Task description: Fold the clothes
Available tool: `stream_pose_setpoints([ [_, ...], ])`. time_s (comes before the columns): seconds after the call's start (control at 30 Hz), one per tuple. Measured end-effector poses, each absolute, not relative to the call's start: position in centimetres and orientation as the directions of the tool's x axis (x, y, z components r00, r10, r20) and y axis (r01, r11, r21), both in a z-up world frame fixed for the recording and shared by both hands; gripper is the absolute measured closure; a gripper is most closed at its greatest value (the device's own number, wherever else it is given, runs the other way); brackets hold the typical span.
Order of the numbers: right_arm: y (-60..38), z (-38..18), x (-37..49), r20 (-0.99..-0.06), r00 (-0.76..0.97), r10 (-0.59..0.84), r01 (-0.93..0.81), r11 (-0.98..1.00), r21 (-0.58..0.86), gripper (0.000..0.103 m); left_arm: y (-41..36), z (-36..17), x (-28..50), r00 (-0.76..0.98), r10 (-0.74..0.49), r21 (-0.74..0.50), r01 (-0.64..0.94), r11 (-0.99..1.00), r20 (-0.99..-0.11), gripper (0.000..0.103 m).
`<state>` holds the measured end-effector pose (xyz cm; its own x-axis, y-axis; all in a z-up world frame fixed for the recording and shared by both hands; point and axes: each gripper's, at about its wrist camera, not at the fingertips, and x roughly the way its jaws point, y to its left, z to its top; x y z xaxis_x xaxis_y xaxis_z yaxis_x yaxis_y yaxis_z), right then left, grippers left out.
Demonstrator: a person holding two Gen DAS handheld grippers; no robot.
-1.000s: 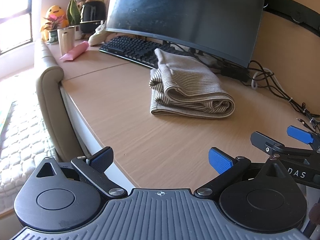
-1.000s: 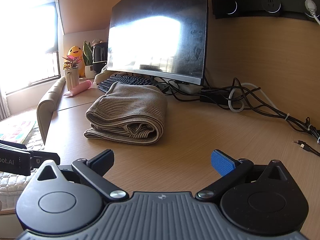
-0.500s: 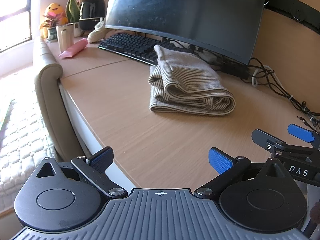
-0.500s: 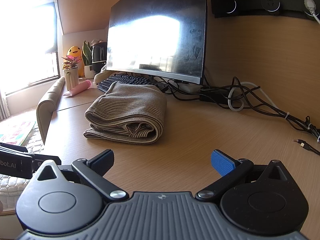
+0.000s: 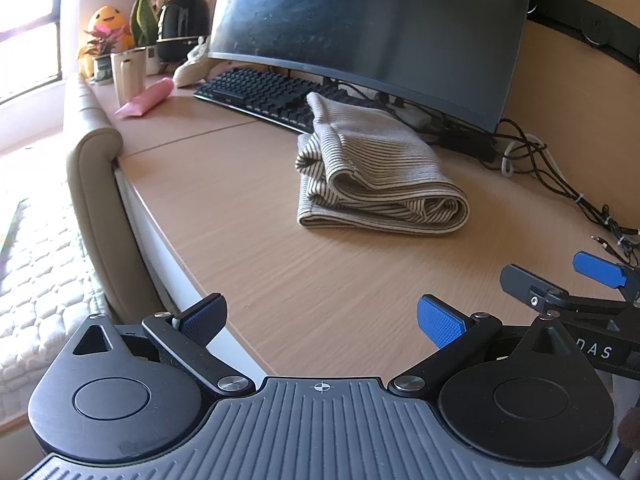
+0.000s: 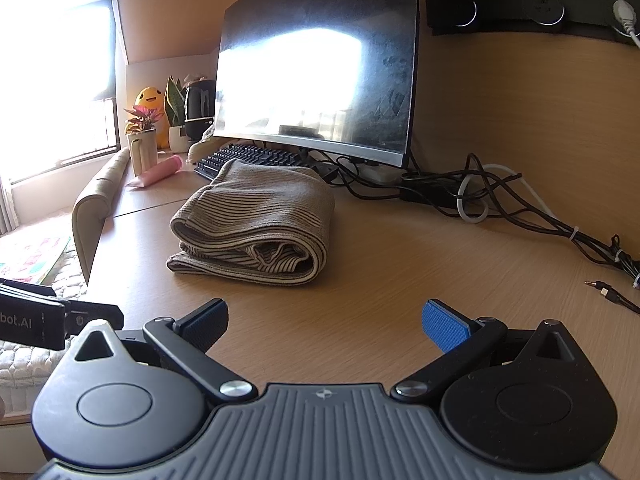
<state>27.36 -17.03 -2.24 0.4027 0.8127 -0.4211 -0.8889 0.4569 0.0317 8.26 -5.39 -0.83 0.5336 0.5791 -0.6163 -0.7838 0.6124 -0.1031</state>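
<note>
A beige striped garment (image 5: 376,176) lies folded into a thick bundle on the wooden desk (image 5: 248,232), just in front of the keyboard. It also shows in the right wrist view as the same folded bundle (image 6: 260,224). My left gripper (image 5: 320,316) hangs open over the desk's near edge, well short of the garment, with nothing between its blue pads. My right gripper (image 6: 326,322) is open too, empty, and a little nearer the desk's middle. The right gripper's fingers (image 5: 596,270) appear at the right edge of the left wrist view.
A dark monitor (image 6: 320,64) and black keyboard (image 5: 260,94) stand behind the garment. Tangled cables (image 6: 500,204) run along the back right. A pink tube (image 5: 148,98), a cup and potted plants (image 5: 104,52) sit at the far left. A padded headboard (image 5: 100,200) borders the desk's left edge.
Both grippers stay open and almost still; the left wrist view has shifted only slightly. The folded garment has not moved.
</note>
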Motion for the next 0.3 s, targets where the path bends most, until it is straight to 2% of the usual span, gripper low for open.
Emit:
stream_pose_setpoints([
  [0.3,-16.3,-2.5,27.6,-0.472,0.402,0.784,-0.884,0.466,0.022,0.000,-3.7,-0.8,8.6,0.586,0.578,-0.117,-0.753,0.647,-0.568,0.000],
])
